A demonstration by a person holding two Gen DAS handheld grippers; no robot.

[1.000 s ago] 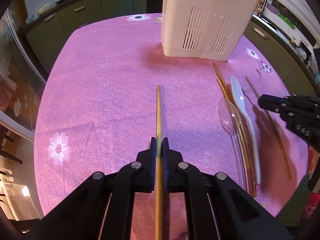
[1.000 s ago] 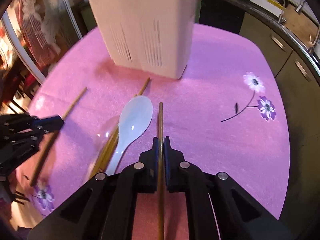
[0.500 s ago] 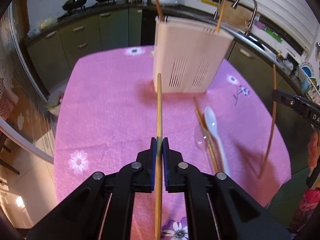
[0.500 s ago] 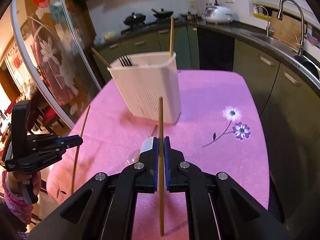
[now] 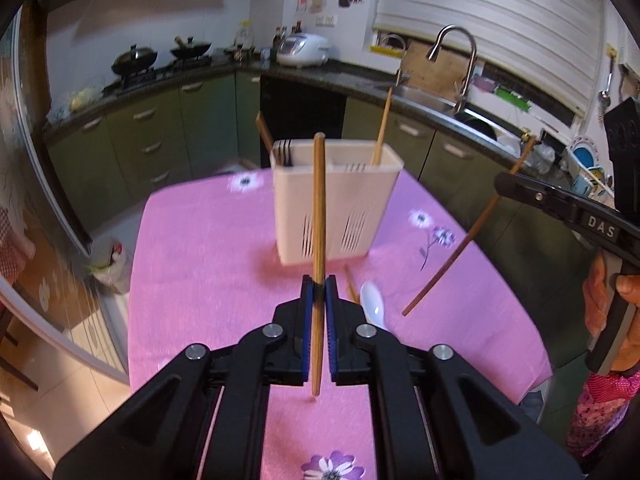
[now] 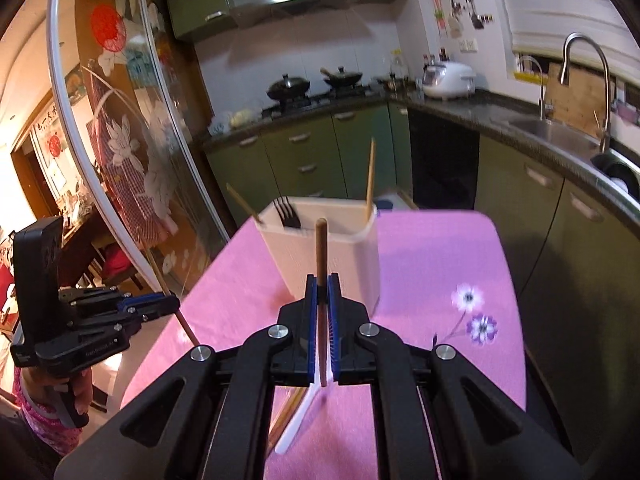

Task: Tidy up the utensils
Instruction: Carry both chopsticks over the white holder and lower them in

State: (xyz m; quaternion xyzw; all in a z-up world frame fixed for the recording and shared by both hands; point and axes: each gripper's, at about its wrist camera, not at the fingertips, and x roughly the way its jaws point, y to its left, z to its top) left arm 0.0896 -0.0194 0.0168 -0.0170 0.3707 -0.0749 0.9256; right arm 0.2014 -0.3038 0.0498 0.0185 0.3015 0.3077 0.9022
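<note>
Utensils are split between a white slotted holder [image 5: 336,208] and the pink flowered cloth [image 5: 208,248] covering the worktop. The holder stands upright toward the far end of the cloth; dark fork tines [image 6: 287,212] show at its left compartment, and two wooden chopsticks lean out of it, one at the left corner [image 6: 243,203] and one at the right [image 6: 370,178]. The left tongs [image 5: 319,286] are clenched on a wooden chopstick [image 5: 318,208], held clear of the cloth and nearly upright in the left wrist view, its upper end crossing in front of the holder. The right tongs [image 6: 321,284] are likewise clenched on a second chopstick [image 6: 321,248], also lifted, its tip level with the holder rim in the right wrist view. Seen from the left wrist camera, that second chopstick slants down from the right tongs over the right side of the cloth. A white spoon [image 5: 374,308] lies on the cloth in front of the holder, with a further chopstick [image 5: 351,289] just beside it. A hand [image 5: 608,308] grips the right handle at the frame edge.
</note>
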